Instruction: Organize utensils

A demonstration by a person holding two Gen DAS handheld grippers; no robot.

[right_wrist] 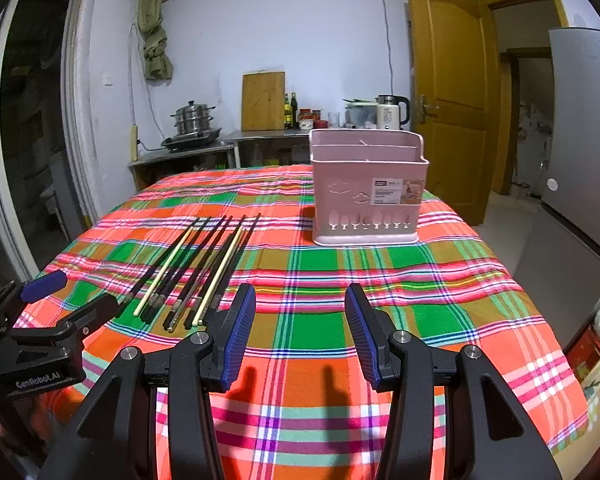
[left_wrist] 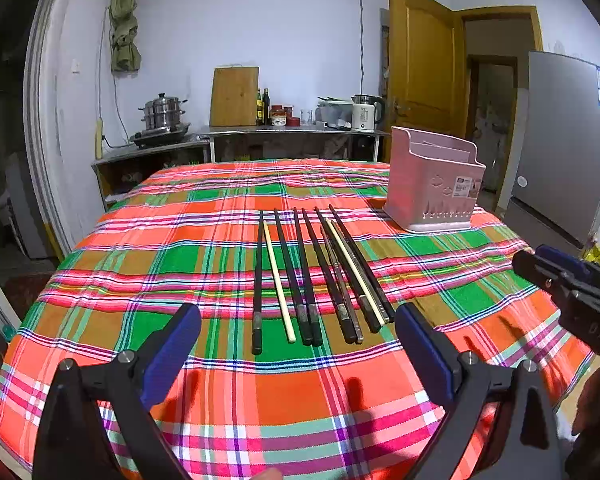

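Observation:
Several chopsticks, mostly black with two cream ones, lie side by side on the plaid tablecloth; they also show in the right wrist view. A pink utensil holder stands upright at the table's far right, also in the right wrist view. My left gripper is open and empty, just short of the chopsticks' near ends. My right gripper is open and empty, right of the chopsticks and in front of the holder. Each gripper shows at the edge of the other's view, the right and the left.
Behind the table a counter carries a steamer pot, a cutting board, bottles and a kettle. A wooden door and a grey refrigerator stand to the right.

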